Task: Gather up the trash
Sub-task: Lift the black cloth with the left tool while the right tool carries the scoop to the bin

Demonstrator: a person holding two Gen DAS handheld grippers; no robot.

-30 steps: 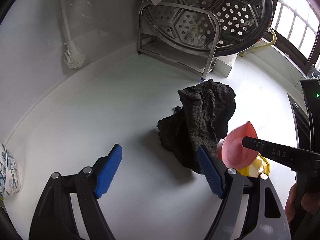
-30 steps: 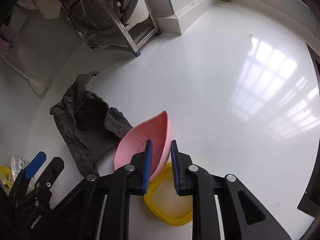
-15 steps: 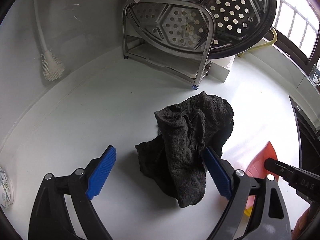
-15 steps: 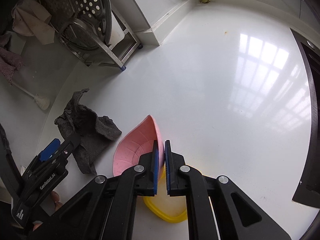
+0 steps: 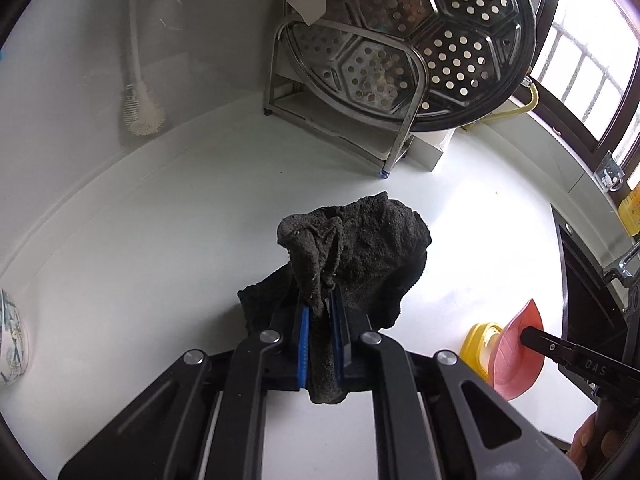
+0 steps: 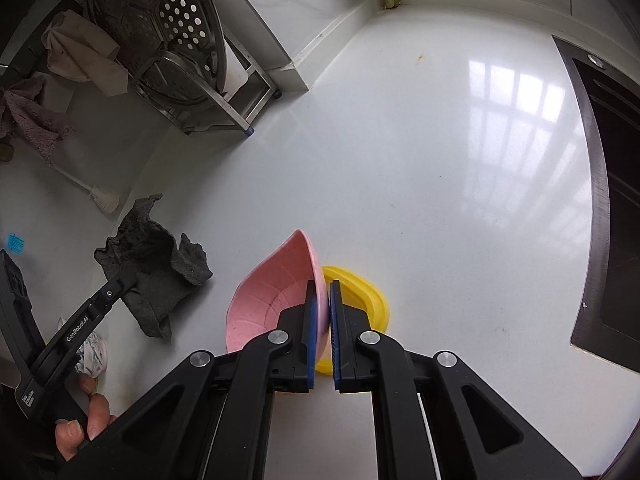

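My left gripper (image 5: pixel 320 320) is shut on a dark grey rag (image 5: pixel 360 248), which bunches up between the blue pads and drapes onto the white counter; it also shows in the right wrist view (image 6: pixel 156 264). My right gripper (image 6: pixel 323 312) is shut on the rim of a pink leaf-shaped bowl (image 6: pixel 272 304), held tilted on its side. A yellow lid (image 6: pixel 360 292) lies flat on the counter just behind the bowl. In the left wrist view the pink bowl (image 5: pixel 516 356) and yellow lid (image 5: pixel 478 340) are at the lower right.
A steel rack (image 5: pixel 352 120) with a perforated steamer tray (image 5: pixel 452 40) stands at the back wall. A white brush (image 5: pixel 140 112) leans at the left. A black sink (image 6: pixel 612 208) is at the right. A patterned bowl (image 5: pixel 10 340) sits at the far left edge.
My left gripper moved in over the rag and closed on it. My right gripper closed on the pink bowl's rim and tipped it up off the yellow lid.
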